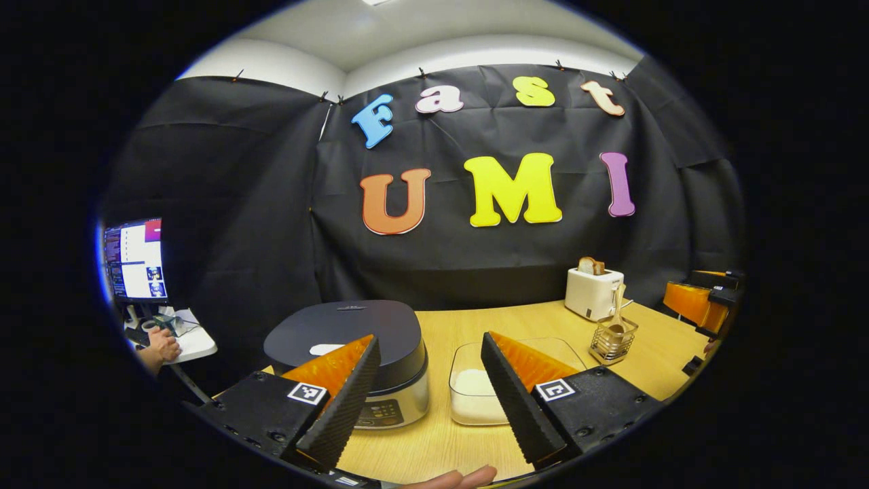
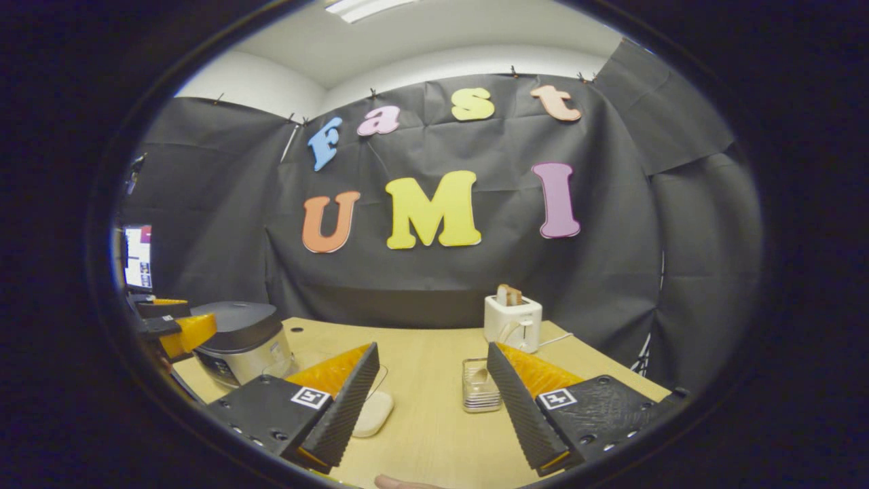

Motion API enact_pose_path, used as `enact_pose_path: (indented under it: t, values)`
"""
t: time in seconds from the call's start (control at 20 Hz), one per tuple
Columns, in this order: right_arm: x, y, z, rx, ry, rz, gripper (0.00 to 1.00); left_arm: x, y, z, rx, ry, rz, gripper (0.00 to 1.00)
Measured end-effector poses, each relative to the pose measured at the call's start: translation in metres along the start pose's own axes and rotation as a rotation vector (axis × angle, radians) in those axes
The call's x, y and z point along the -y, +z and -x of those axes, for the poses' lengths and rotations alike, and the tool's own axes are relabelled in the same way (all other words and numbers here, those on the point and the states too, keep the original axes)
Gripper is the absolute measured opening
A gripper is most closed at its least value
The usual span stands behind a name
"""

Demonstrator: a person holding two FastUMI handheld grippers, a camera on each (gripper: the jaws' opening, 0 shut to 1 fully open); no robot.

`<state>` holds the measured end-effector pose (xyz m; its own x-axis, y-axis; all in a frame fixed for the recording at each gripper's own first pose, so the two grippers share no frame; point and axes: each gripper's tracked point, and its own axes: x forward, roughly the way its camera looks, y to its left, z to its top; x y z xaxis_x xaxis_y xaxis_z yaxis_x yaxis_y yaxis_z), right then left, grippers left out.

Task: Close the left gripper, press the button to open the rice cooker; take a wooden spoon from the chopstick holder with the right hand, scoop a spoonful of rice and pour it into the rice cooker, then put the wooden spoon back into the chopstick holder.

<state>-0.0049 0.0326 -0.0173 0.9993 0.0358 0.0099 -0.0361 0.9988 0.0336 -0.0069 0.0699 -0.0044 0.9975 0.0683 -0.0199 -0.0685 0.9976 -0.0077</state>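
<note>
The rice cooker [image 1: 346,333] stands at the table's left with its dark lid down; in the right gripper view the rice cooker [image 2: 237,339] is at far left. Beside it a clear container of white rice [image 1: 475,397] rests on the table. A wire chopstick holder [image 1: 613,343] holds the wooden spoon [image 1: 616,314] upright. My left gripper [image 1: 429,337] is open, just in front of the cooker and the rice container, touching nothing. My right gripper [image 2: 432,348] is open above the table, short of the chopstick holder [image 2: 478,387] and the rice container [image 2: 372,411].
A white toaster [image 1: 593,292] with bread in it stands at the back right of the wooden table [image 1: 434,441]. A monitor [image 1: 134,259] and a person's hand [image 1: 161,346] on a small white side table are at the left. Black cloth walls close the booth.
</note>
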Motion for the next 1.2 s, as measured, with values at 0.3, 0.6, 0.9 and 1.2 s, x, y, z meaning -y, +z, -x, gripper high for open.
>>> enact_pose_path:
  t: [0.3, 0.6, 0.9, 1.2]
  values:
    - [0.021, -0.004, -0.005, -0.03, -0.025, -0.019, 0.94, -0.004, 0.002, 0.003, -0.007, -0.005, -0.002, 0.95]
    - [0.026, -0.006, -0.009, -0.05, -0.011, -0.031, 0.93, -0.041, 0.004, 0.007, -0.008, 0.069, 0.022, 0.89]
    - [0.027, -0.006, -0.008, -0.058, -0.013, -0.033, 0.94, -0.07, 0.001, -0.009, -0.111, 0.054, 0.092, 0.57]
    - [0.033, -0.006, -0.007, -0.06, -0.023, -0.032, 0.93, -0.084, -0.011, -0.029, -0.205, 0.052, 0.084, 0.11]
